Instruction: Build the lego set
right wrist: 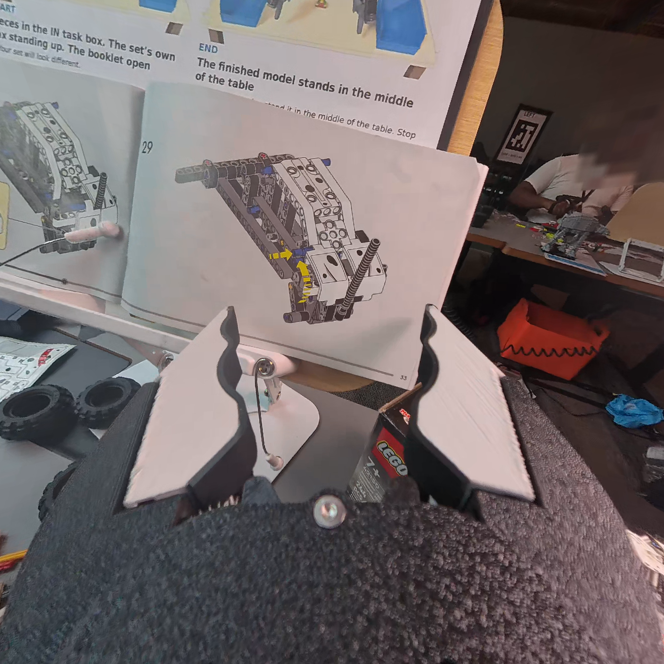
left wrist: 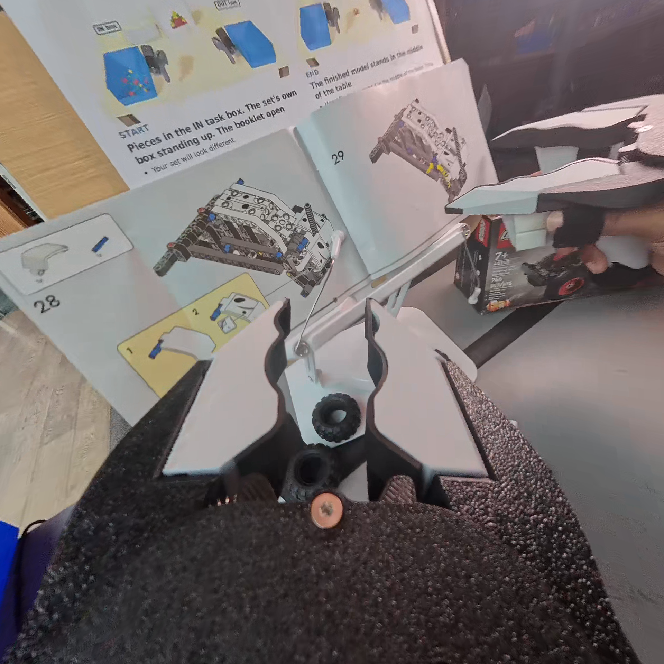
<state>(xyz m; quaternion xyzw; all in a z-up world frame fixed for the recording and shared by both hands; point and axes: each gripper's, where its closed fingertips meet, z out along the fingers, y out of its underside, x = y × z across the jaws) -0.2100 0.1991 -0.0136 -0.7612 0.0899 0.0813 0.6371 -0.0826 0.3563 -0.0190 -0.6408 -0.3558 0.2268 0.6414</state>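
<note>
- Left wrist view: the left hand-held gripper (left wrist: 325,316) is part open and empty, facing the instruction booklet (left wrist: 222,251) propped on its white stand (left wrist: 406,276). Two black tyres (left wrist: 336,421) lie on the stand's foot, just under the jaws. The right hand-held gripper (left wrist: 463,201) hovers near the booklet's right page, above the set's box (left wrist: 510,266)
- Right wrist view: the right hand-held gripper (right wrist: 328,309) is wide open and empty, squared on the right page (right wrist: 305,230); tyres (right wrist: 72,406) lie left on the bench (right wrist: 341,424). No built model shows in either view. Best to read the arrowed joint closely before picking any piece, and to keep clear of the stand's page clip (right wrist: 93,231)
</note>
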